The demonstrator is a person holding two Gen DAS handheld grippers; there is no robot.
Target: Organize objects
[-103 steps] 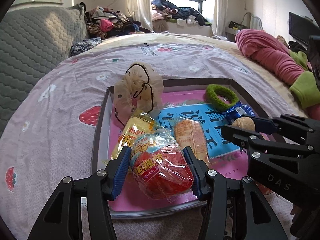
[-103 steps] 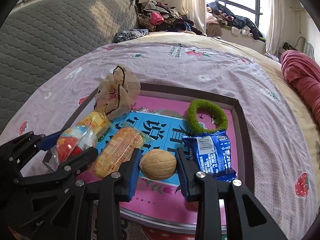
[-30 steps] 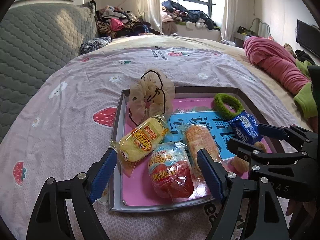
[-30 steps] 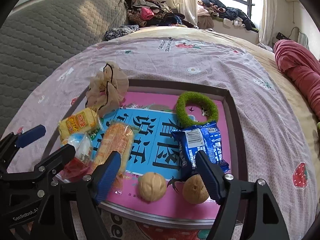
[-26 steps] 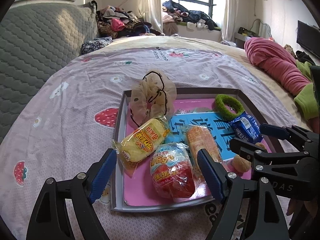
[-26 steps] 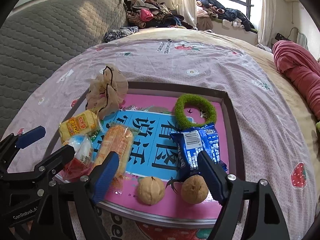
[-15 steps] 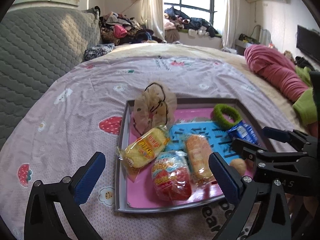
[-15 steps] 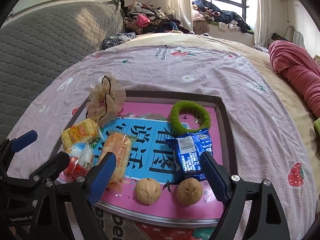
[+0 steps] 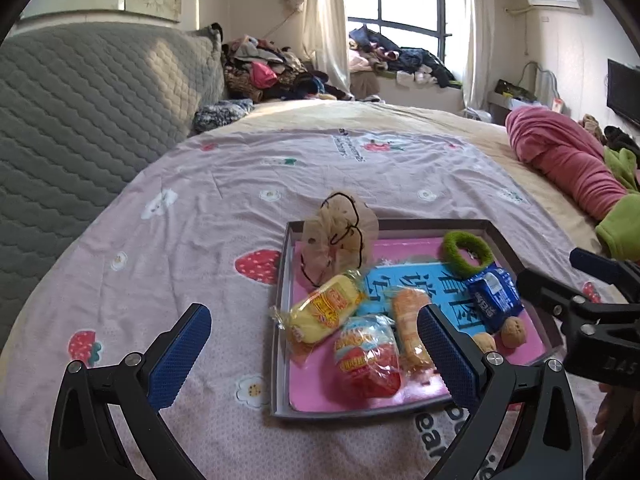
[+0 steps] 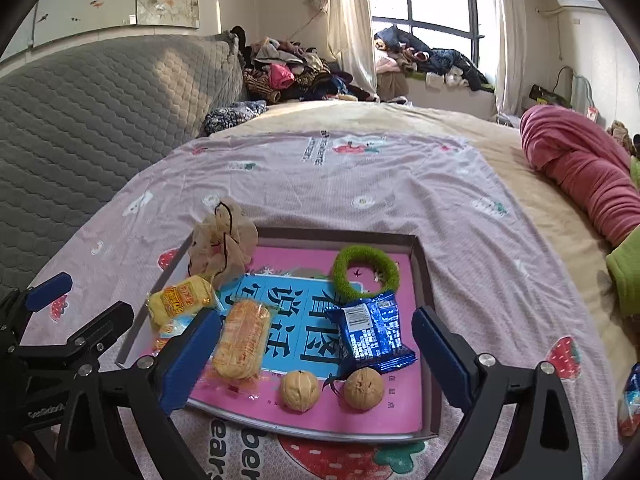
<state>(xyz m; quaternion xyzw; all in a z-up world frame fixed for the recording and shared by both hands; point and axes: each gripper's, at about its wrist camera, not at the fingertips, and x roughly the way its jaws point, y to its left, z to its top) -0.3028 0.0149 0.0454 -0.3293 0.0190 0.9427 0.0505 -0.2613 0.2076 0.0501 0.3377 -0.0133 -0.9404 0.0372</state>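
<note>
A shallow grey tray (image 9: 280, 292) (image 10: 424, 276) with a pink and blue liner lies on the bed. In it are a red snack pack (image 9: 370, 364), a yellow snack pack (image 9: 324, 314) (image 10: 180, 300), an orange cracker pack (image 9: 408, 326) (image 10: 242, 334), a blue packet (image 9: 494, 296) (image 10: 372, 330), two walnuts (image 10: 299, 391) (image 10: 363, 384), a green ring (image 9: 468, 254) (image 10: 366, 272) and a beige scrunchie (image 9: 340, 236) (image 10: 222, 244). My left gripper (image 9: 316, 352) is open and empty, held back above the tray's near left corner. My right gripper (image 10: 316, 354) is open and empty above the tray's near edge.
The bed has a pink strawberry-print sheet (image 9: 200, 240). A grey quilted headboard (image 9: 80, 120) stands at left. A rolled pink blanket (image 9: 560, 156) lies at right. A snack packet (image 10: 630, 400) lies on the sheet at the far right. Clothes pile (image 9: 272, 76) by the window.
Both grippers let go of their items, the red snack pack and a walnut, which now lie in the tray. Both grippers opened wide and drew back and up from the tray.
</note>
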